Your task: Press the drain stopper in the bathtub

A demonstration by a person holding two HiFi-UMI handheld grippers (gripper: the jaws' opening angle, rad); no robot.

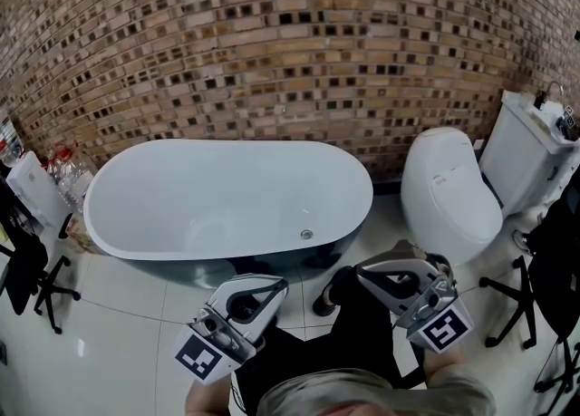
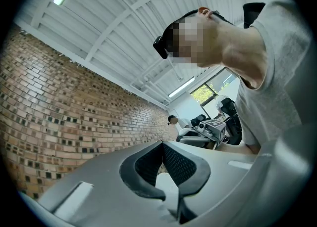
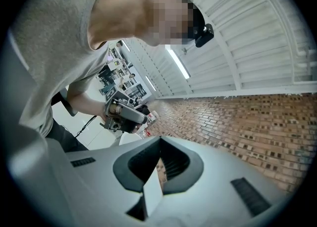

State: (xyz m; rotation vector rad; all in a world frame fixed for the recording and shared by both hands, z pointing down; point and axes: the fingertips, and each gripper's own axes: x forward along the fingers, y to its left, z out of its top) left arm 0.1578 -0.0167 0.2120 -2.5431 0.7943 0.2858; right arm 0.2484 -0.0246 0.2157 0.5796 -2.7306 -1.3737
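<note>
A white oval bathtub point(image 1: 136, 246) with a dark outer shell stands against the brick wall in the head view. Its small round metal drain stopper point(image 1: 306, 234) sits on the tub floor near the right end. My left gripper point(image 1: 275, 286) is held low, close to my body and short of the tub's near rim, shut on nothing. My right gripper point(image 1: 363, 271) hovers to the right of it, also shut and empty. Both gripper views tilt up at the ceiling and the person; the left gripper point(image 2: 162, 145) and right gripper point(image 3: 159, 140) show fingertips touching.
A white toilet point(image 1: 450, 192) with its cistern point(image 1: 526, 156) stands right of the tub. Black chair bases sit at the far left point(image 1: 45, 289) and far right point(image 1: 530, 310). Plastic bottles point(image 1: 68, 169) crowd the tub's left end. Glossy white tiles point(image 1: 118, 333) cover the floor.
</note>
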